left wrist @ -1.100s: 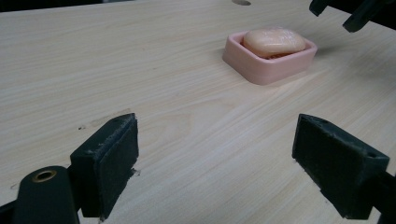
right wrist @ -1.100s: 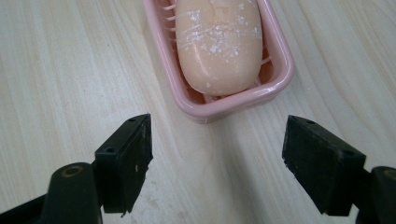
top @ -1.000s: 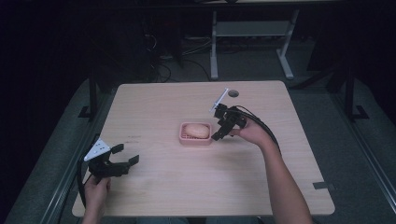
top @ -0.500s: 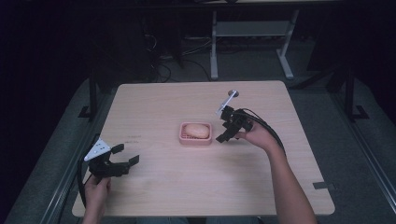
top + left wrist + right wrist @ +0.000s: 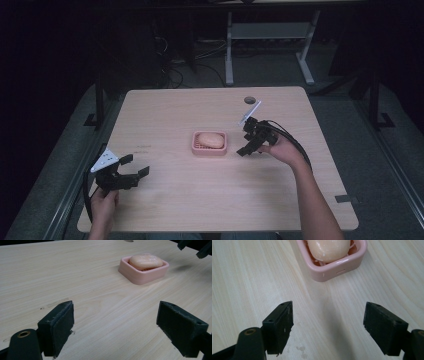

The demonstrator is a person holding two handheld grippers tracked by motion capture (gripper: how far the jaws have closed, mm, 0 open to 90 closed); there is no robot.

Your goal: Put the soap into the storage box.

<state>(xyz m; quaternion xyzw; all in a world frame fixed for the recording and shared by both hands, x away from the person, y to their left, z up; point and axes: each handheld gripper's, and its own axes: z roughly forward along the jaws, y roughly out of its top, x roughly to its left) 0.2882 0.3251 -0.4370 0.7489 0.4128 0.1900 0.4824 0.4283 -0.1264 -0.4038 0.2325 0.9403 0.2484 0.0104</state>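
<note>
A pink soap dish (image 5: 210,149) sits at the middle of the wooden table, with a peach-coloured bar of soap (image 5: 210,139) lying in it. My right gripper (image 5: 246,143) hovers just right of the dish, open and empty; in the right gripper view the dish (image 5: 332,265) and soap (image 5: 328,247) lie just beyond its jaws. My left gripper (image 5: 135,166) rests near the front left corner, open and empty, well away from the dish (image 5: 143,272) and soap (image 5: 145,261).
A round cable hole (image 5: 249,100) lies in the table (image 5: 200,195) near its far edge. Beyond the table stand the legs of a white desk frame (image 5: 229,55) with cables on the dark floor. A dark tape strip (image 5: 347,198) marks the front right corner.
My right gripper has drawn back from the soap dish, moving to the right and toward the table's front. The left gripper has stayed where it was.
</note>
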